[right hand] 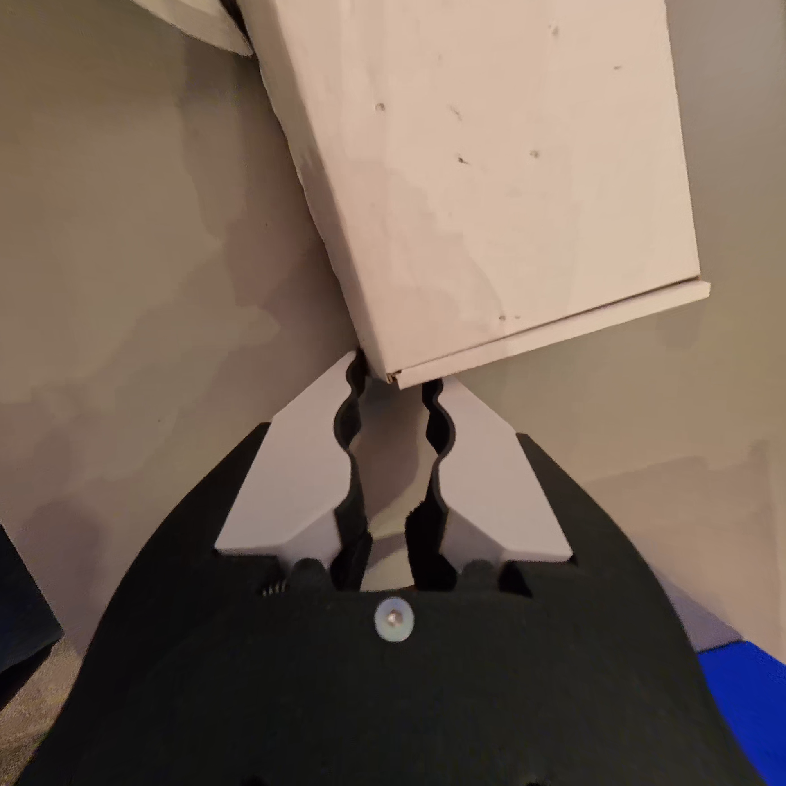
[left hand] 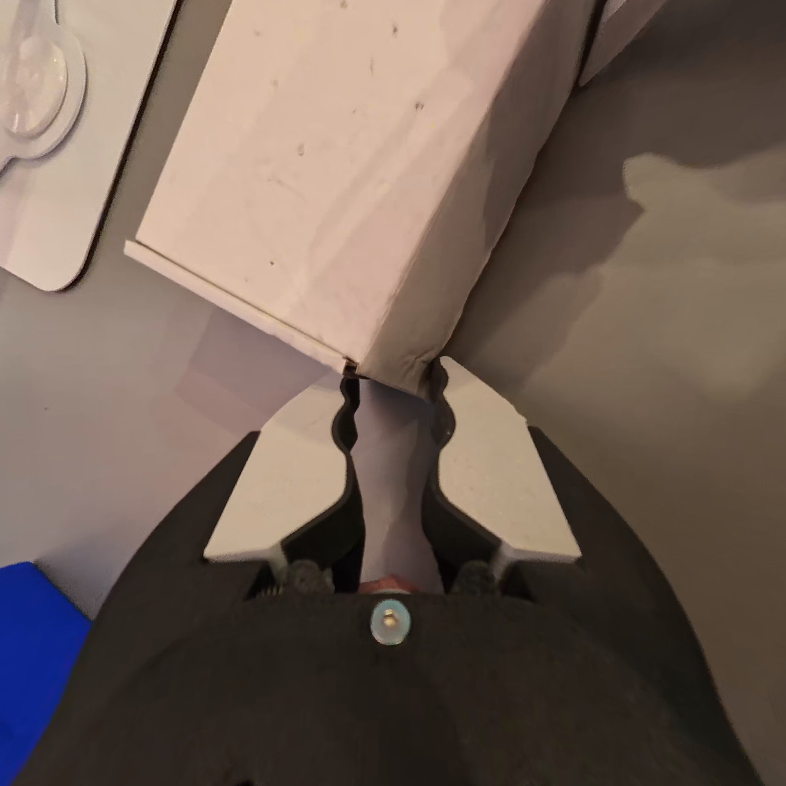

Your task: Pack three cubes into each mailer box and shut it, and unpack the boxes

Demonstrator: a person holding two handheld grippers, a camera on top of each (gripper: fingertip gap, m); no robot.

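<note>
A closed white mailer box (left hand: 323, 170) lies on the grey table; it also shows in the right wrist view (right hand: 489, 191). My left gripper (left hand: 392, 374) is closed to a narrow gap on one near corner of the box, where the cardboard is creased against the right finger. My right gripper (right hand: 393, 373) is closed the same way on the other near corner, one finger against the box's side and one under the lid's front lip. No cubes are in view.
A flat white card with a clear plastic blister (left hand: 64, 149) lies left of the box. Another white cardboard piece (right hand: 200, 29) sits behind the box. A blue object (left hand: 34, 629) is near my left gripper, also in the right wrist view (right hand: 748, 697). A dark object (right hand: 21, 616) is at the left edge.
</note>
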